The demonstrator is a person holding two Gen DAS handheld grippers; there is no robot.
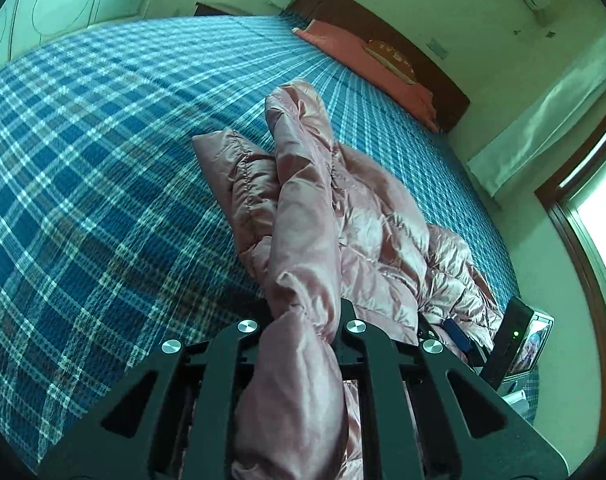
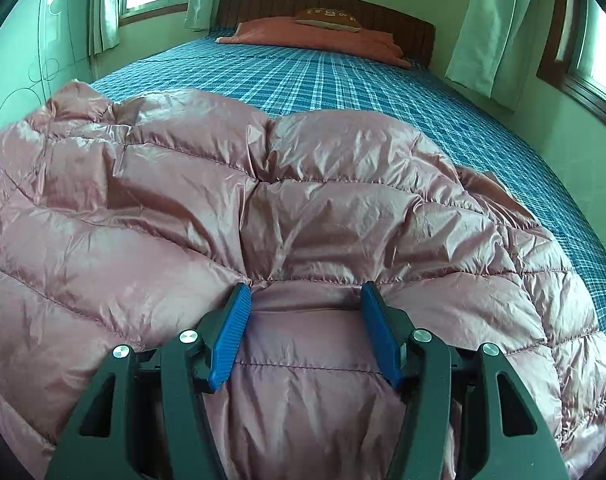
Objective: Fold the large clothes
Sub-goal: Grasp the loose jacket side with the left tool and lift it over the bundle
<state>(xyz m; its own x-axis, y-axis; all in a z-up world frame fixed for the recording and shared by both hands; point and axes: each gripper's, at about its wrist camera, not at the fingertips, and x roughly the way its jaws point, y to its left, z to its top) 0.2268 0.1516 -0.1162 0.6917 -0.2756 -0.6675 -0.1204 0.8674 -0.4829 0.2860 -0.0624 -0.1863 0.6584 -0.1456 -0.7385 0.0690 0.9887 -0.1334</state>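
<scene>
Covering most of both views, a bed [image 2: 343, 80] with a blue plaid sheet carries the one garment on it: a large pink quilted down jacket [image 2: 263, 200], shiny and creased, spread across the near end of the mattress and heaped in soft ridges. At the far end, against a dark wooden headboard [image 2: 327, 2], lie a salmon-coloured folded blanket [image 2: 315, 36] and a small brown cushion [image 2: 329, 18] on top of it. Pale green curtains [image 2: 479, 24] hang beside the windows. Left gripper [image 1: 303, 320]: jaws closed tight on a bunched fold of the jacket, which rises from the pinch as a raised ridge above the sheet. Right gripper [image 2: 305, 332]: blue ribbed pads [image 2: 229, 340] stand apart, set down onto the jacket surface with a quilted panel lying between them, not pinched
</scene>
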